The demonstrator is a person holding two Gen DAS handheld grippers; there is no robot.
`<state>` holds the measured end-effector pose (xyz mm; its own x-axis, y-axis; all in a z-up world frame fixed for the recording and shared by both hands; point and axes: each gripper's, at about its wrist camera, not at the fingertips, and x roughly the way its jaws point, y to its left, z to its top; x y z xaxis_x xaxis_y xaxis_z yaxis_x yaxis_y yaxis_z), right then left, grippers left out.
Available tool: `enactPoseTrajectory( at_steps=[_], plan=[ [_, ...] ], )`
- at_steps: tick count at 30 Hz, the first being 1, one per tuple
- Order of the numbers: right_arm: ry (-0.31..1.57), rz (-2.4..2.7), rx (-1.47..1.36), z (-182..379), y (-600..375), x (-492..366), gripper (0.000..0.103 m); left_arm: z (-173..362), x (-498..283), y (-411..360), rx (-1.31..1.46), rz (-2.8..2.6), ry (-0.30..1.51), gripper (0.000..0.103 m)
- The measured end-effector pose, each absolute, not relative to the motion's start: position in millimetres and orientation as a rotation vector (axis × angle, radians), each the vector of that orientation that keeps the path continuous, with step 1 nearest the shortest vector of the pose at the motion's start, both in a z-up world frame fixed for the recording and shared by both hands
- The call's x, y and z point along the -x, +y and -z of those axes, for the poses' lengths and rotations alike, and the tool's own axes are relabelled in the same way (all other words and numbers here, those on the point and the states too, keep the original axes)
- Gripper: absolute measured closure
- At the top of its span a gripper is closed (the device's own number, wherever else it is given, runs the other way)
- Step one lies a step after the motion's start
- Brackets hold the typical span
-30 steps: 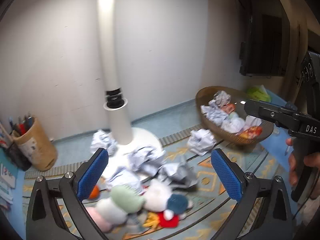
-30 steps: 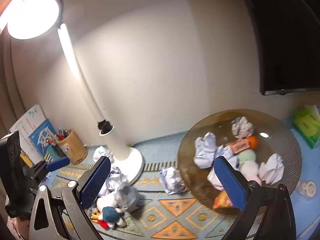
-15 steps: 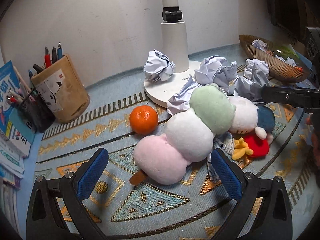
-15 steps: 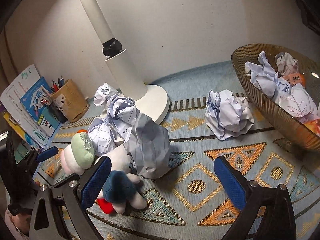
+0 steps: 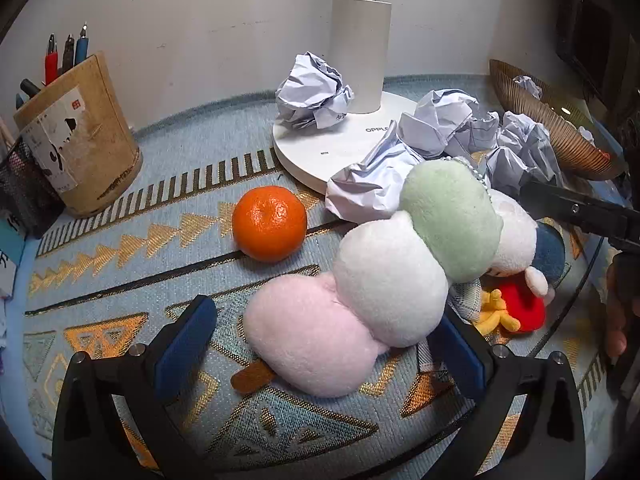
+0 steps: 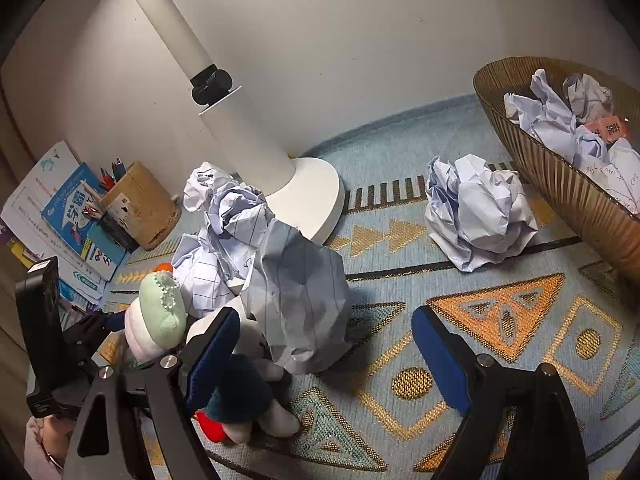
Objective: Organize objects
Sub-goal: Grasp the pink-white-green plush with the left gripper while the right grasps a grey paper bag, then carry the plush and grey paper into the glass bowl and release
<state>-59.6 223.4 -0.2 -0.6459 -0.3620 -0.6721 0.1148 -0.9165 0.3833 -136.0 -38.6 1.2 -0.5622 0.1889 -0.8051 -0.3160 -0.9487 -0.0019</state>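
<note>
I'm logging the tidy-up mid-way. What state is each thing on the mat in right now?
Dango plush: lying on the mat, between the open left gripper pads, not pressed.
Right gripper: jaws closing around a paper ball, not gripping yet.
Orange: loose on the mat.
Lone paper ball: on the mat beside the basket.
Basket: upright, holding crumpled paper.
Pen cup: upright, pens inside.

White lamp base (image 5: 320, 148) on patterned rug (image 5: 132, 264), tan pen holder (image 5: 76, 136) with pens, booklets (image 6: 68, 216) behind.
</note>
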Motion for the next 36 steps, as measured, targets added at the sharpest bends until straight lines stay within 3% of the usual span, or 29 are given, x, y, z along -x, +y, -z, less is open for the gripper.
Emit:
enactPoseTrajectory(
  at_steps=[7, 8, 10, 11, 12, 19, 28, 36],
  plan=[
    [-0.445, 2.593, -1.157, 0, 222, 60, 0.015, 0, 137, -39, 1.286, -2.537, 0.197, 0.0],
    [-0.451, 2.593, -1.152, -1, 222, 60, 0.02, 0, 137, -39, 1.286, -2.538, 0.197, 0.0],
    [-0.473, 2.565, -1.147, 1, 223, 60, 0.043, 0, 137, -40, 1.284, -2.546, 0.201, 0.0],
    [-0.476, 2.555, -1.155, 2, 223, 61, 0.058, -1, 136, -40, 1.273, -2.546, 0.202, 0.006],
    [-0.475, 2.548, -1.155, 2, 222, 61, 0.068, -4, 131, -38, 1.228, -2.536, 0.206, 0.04],
    [-0.384, 2.581, -1.024, -13, 210, 45, 0.069, -21, 103, -21, 1.014, -2.623, 0.401, 0.042],
    [-0.441, 2.626, -0.869, -25, 220, 28, 0.069, -37, 107, -31, 0.949, -2.729, 0.181, 0.042],
    [-0.486, 2.673, -0.825, -30, 228, 20, 0.069, -41, 99, -36, 0.916, -2.798, 0.11, 0.042]
  ],
)
